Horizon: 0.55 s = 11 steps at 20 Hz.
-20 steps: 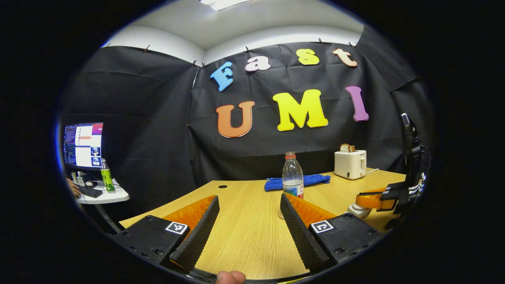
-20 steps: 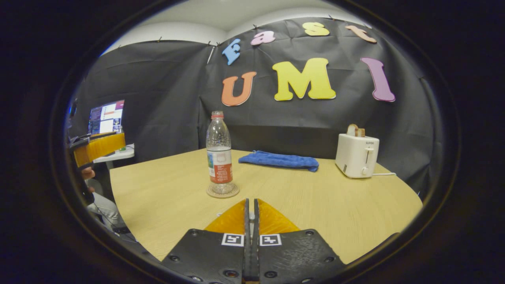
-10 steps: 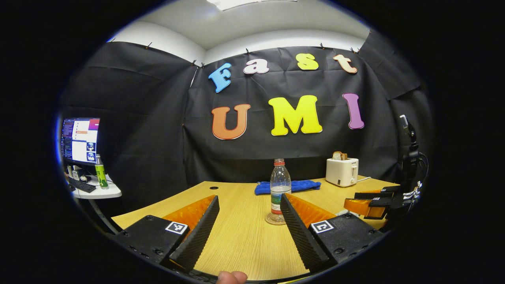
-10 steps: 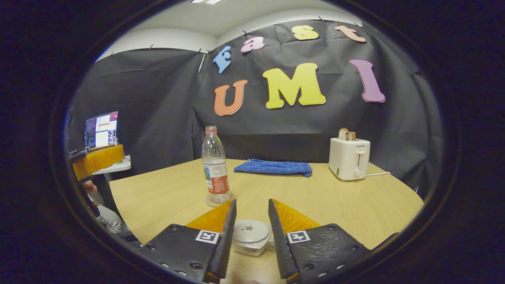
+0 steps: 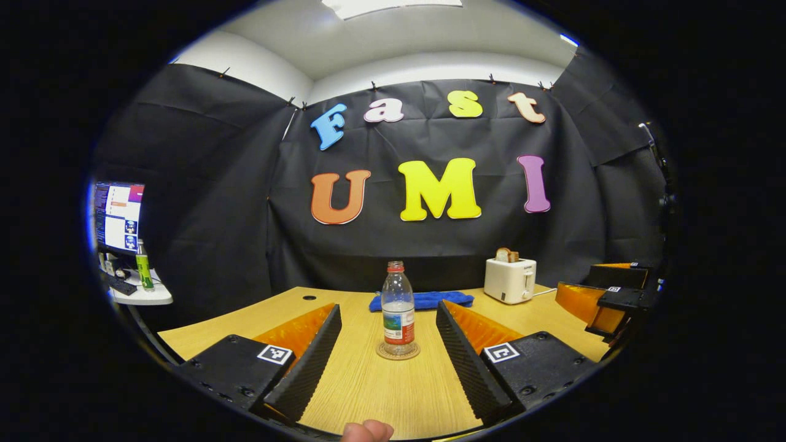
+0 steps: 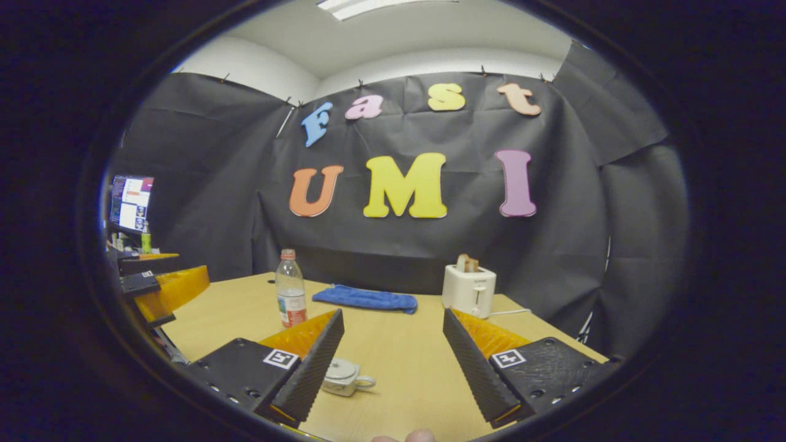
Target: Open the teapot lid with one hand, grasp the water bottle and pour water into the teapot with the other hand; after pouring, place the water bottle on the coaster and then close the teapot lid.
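Both hand-held grippers had drawn back, the right hand-held gripper (image 6: 393,362) now spread wide and empty above the lidded teapot (image 6: 341,376), the left hand-held gripper (image 5: 388,353) equally open facing the water bottle (image 5: 398,310) on its coaster (image 5: 398,352), so I judged the task complete.

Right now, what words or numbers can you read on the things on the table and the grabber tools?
On the clear plastic water bottle with a red cap: the label print is too small to read.
On the white toaster: a small mark, too blurred to read.
On the square black-and-white markers by the jaws: patterns, no words.
On the monitor screen: too small to read.
Nothing here can be quoted.
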### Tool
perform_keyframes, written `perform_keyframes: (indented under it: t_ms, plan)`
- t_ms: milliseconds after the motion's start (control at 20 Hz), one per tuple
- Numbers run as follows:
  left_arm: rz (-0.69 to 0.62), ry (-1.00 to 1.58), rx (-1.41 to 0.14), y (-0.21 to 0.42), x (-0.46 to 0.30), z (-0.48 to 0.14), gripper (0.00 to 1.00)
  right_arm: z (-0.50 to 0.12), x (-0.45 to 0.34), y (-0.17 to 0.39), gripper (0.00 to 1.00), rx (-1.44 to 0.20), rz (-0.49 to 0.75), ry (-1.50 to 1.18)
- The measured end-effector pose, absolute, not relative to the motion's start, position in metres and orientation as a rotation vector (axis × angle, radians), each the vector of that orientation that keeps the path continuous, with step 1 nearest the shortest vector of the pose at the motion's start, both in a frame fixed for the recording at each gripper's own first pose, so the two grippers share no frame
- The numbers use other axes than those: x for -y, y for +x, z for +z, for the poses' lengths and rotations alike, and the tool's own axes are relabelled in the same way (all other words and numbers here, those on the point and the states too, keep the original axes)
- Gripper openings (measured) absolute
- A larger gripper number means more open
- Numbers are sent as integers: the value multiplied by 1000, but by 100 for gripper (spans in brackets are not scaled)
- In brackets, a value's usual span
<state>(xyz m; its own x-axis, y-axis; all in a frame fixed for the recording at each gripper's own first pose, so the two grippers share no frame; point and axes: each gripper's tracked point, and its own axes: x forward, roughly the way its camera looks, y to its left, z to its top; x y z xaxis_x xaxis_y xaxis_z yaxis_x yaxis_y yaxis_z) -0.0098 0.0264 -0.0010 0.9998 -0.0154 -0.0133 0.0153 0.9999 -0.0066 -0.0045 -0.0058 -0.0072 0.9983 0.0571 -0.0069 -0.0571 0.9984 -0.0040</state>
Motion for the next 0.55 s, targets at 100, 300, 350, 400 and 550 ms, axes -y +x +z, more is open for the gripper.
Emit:
perform_keyframes:
  t_ms: [100,300,350,400,550]
  plan:
    - [-18,0,-11,-15,-23,3,97,1,13,-20,98,14,22,-14]
    - [-57,-21,-24,-23,-10,7,97,6,20,-39,99,18,-20,-3]
    - [-62,-22,-26,-25,-9,8,97,5,21,-42,99,14,-26,-1]
    - [-59,-23,-23,-26,-11,10,97,5,23,-44,98,12,-31,1]
    - [-55,-35,-23,-27,-13,10,97,2,22,-45,99,3,-38,2]
